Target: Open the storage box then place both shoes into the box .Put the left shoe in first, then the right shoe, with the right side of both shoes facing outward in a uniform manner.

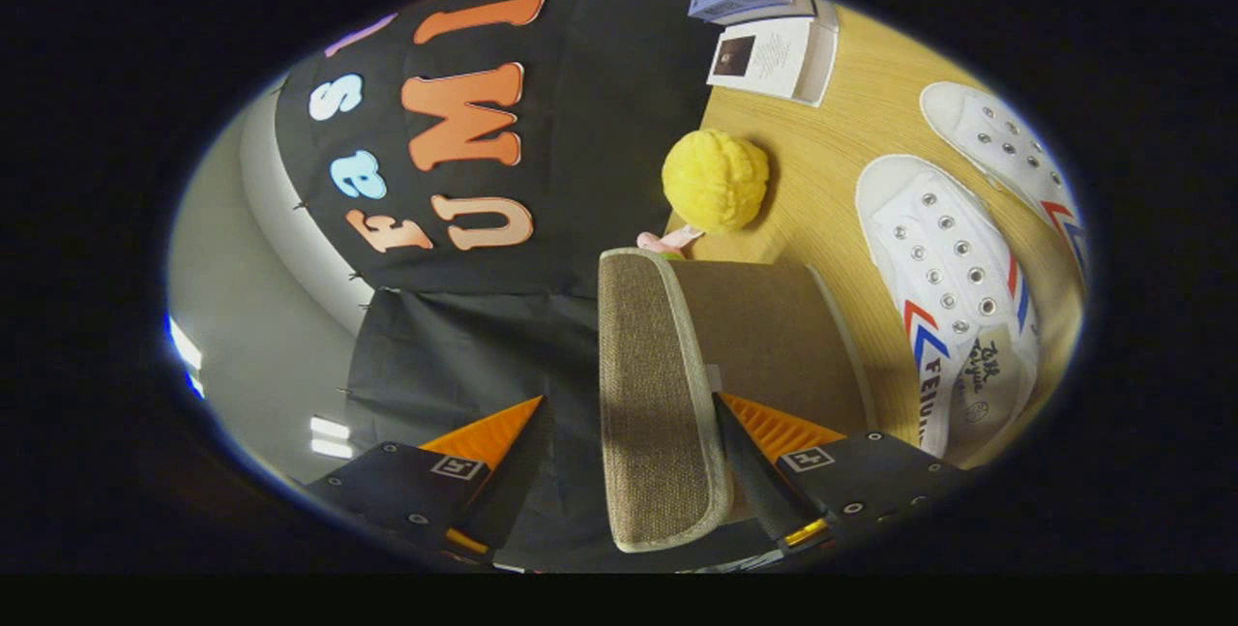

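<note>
Woven box lid (658,403) between spread tongs (629,457), ungripped; far shoe (1006,147) cut off.

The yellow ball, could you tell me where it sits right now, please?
In the gripper view, the yellow ball rests on the wooden table, beyond the storage box between the open gripper fingers.

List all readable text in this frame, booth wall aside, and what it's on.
"FEIU...": side of the nearer white shoe, cut off after those letters.
Tongue patch of that shoe: script too small to read.
White booklet on the table: print too small to read.
Hand-held gripper, open with the storage box lid between its fingers: square coded markers, no words.
</note>
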